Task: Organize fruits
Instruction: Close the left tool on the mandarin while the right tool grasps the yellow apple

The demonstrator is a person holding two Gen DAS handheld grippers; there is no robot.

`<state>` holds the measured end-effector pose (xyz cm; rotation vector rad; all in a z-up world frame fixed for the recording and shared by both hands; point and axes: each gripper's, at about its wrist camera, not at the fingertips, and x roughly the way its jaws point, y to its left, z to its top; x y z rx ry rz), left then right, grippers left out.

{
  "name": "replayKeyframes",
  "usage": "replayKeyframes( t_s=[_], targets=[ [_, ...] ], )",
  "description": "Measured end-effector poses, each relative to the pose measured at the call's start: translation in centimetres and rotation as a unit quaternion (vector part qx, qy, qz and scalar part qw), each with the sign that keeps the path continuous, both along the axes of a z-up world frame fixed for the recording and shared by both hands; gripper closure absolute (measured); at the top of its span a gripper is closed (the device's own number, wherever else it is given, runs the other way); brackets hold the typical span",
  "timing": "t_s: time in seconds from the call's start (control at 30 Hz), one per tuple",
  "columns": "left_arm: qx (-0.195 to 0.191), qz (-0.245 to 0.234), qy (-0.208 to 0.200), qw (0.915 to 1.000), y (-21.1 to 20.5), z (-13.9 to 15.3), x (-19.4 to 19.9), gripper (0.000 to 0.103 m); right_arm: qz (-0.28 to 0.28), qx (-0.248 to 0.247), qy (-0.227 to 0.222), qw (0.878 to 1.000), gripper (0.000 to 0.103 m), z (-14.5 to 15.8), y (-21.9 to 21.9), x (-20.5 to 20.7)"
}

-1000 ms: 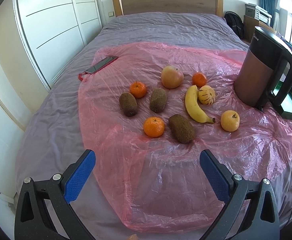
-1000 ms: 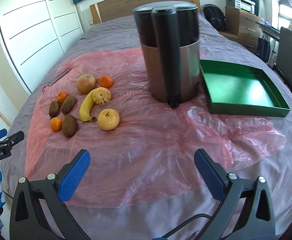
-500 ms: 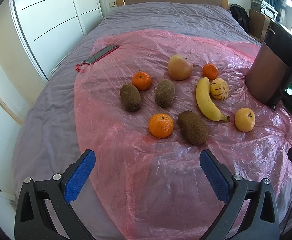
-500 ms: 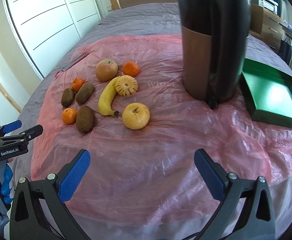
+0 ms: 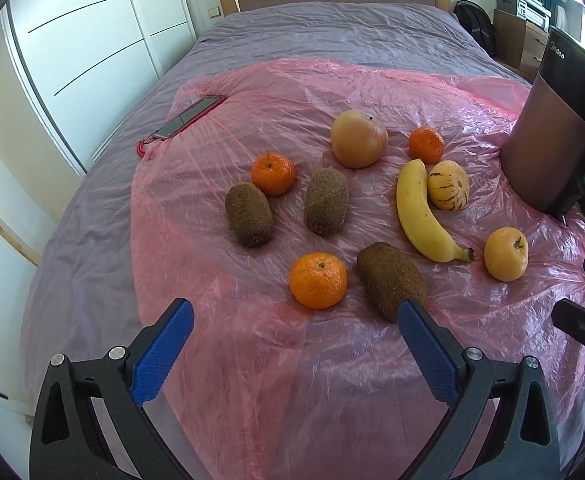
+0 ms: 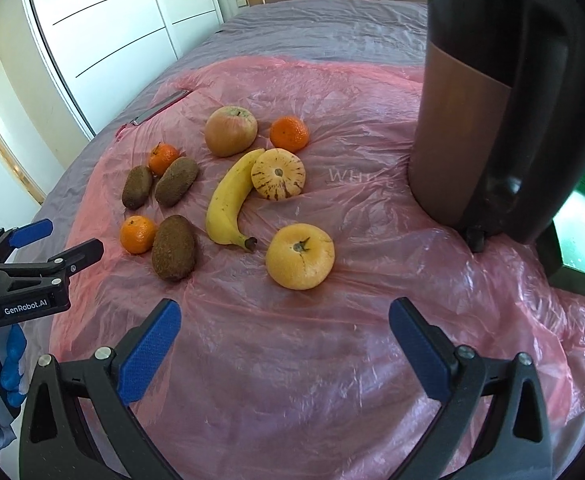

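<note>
Left gripper (image 5: 294,322) spread wide, empty, above the nearest orange (image 5: 318,280). Right gripper (image 6: 284,320) equally wide, near the yellow apple (image 6: 300,256) on the pink sheet (image 6: 292,360)

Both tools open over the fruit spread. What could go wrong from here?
1. The nearest orange and kiwi lie close together; the left tool may nudge one while taking the other.
2. The pink plastic sheet looks slick and wrinkled; round fruit may roll.
3. The kettle partly blocks the green tray from the right tool.
</note>
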<state>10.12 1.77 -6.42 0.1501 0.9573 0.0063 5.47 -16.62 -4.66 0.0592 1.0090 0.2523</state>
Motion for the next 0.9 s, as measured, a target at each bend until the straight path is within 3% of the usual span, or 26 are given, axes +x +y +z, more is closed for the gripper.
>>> replayKeyframes(
  t_s=[0.2,0.5,0.63,0.73,0.9],
  targets=[
    [-0.008,0.003,0.005,1.0,0.5,-0.8,1.4,0.006,0.005,-0.004,0.004,1.0,0.0,-0.7,0.6,1.3],
    [-0.064,0.033,0.01,0.9974,5.7,-1.4,2.9,0.015,0.016,-0.007,0.008,1.0,0.0,-1.7,1.4,3.1],
    [-0.067,-0.001,0.02,0.9976,5.1,-1.9,2.9,0.02,0.023,-0.007,0.015,1.0,0.0,-2.5,1.8,3.7],
    [-0.057,-0.032,0.036,0.9972,3.5,-2.8,3.1,0.03,0.027,-0.006,0.023,0.999,0.0,-3.1,1.7,4.0],
    [-0.054,-0.047,0.055,0.9959,2.5,-3.9,4.1,0.04,0.026,-0.001,0.027,0.999,0.0,-3.6,1.3,4.6]
  ],
)
